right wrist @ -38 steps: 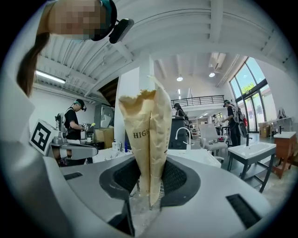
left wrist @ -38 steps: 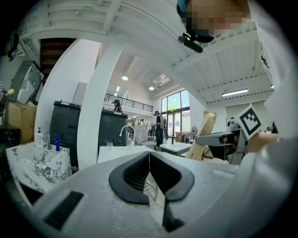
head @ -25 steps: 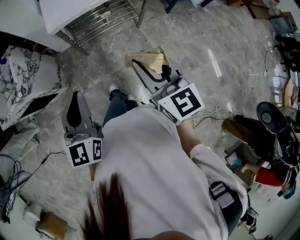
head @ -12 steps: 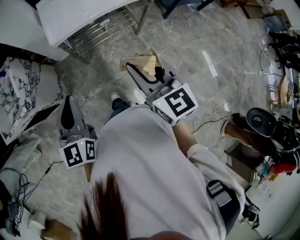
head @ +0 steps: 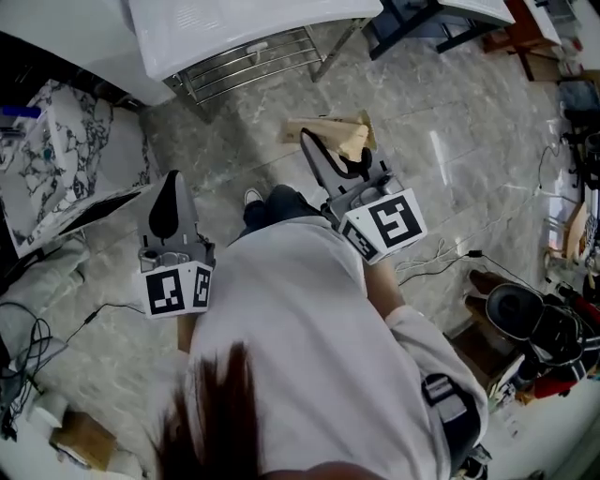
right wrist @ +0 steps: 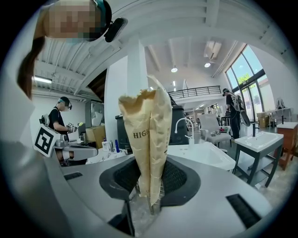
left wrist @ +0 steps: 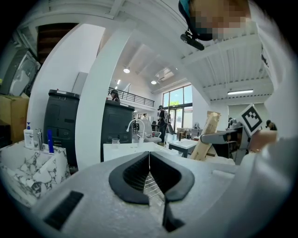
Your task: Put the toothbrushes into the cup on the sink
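**Head view cuts off the sink; packet pinched on the right**

The right tongs (right wrist: 150, 173) are clamped on a tan paper packet (right wrist: 150, 130) that stands up between the pads. I can't tell what is inside the wrap. The left tongs (left wrist: 149, 155) are pressed together, tip to tip, with nothing between them.

From above, the person's torso (head: 300, 356) hides everything behind both tongs. The sink (head: 234, 28) ahead is cut off at the top edge, with only its rim and the rack (head: 246, 64) beneath showing. The cup (left wrist: 115, 141) shows only in the left gripper view, small, on the sink top beside the tap (left wrist: 135, 124).

Bare floor (head: 469, 141) lies open ahead of both tongs. A marbled box (head: 66, 159) crowds the left tongs' outer side.
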Motion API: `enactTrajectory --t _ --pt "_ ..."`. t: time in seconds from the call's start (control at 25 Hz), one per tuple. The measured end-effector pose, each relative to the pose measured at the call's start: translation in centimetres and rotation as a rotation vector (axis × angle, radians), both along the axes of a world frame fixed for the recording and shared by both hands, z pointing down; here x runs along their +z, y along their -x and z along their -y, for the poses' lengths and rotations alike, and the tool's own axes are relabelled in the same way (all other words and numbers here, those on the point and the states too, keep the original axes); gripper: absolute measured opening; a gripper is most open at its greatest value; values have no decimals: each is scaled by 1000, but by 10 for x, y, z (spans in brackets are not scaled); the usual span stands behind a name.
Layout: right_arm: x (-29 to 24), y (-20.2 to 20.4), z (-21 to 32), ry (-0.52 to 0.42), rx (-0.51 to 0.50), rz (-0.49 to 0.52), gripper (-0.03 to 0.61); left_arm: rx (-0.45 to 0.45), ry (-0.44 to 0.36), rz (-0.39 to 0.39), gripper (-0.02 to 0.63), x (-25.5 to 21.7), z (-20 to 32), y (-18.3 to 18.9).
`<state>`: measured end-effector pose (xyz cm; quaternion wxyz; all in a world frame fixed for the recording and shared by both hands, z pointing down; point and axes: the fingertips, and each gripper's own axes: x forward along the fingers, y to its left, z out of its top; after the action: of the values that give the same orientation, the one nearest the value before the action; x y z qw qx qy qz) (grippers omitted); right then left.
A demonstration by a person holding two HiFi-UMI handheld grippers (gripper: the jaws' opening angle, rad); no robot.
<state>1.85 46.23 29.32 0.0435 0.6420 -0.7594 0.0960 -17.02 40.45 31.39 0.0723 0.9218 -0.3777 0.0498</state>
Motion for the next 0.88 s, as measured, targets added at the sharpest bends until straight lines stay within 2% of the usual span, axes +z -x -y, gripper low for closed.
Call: enactTrajectory --t 0.32,0.88 --pt "10 -20 38 42 -30 10 114 -19 40 6 15 9 29 -22" --pt "-2 -72 125 -4 -163 9 114 -141 -12 -9 15 -9 91 -75"
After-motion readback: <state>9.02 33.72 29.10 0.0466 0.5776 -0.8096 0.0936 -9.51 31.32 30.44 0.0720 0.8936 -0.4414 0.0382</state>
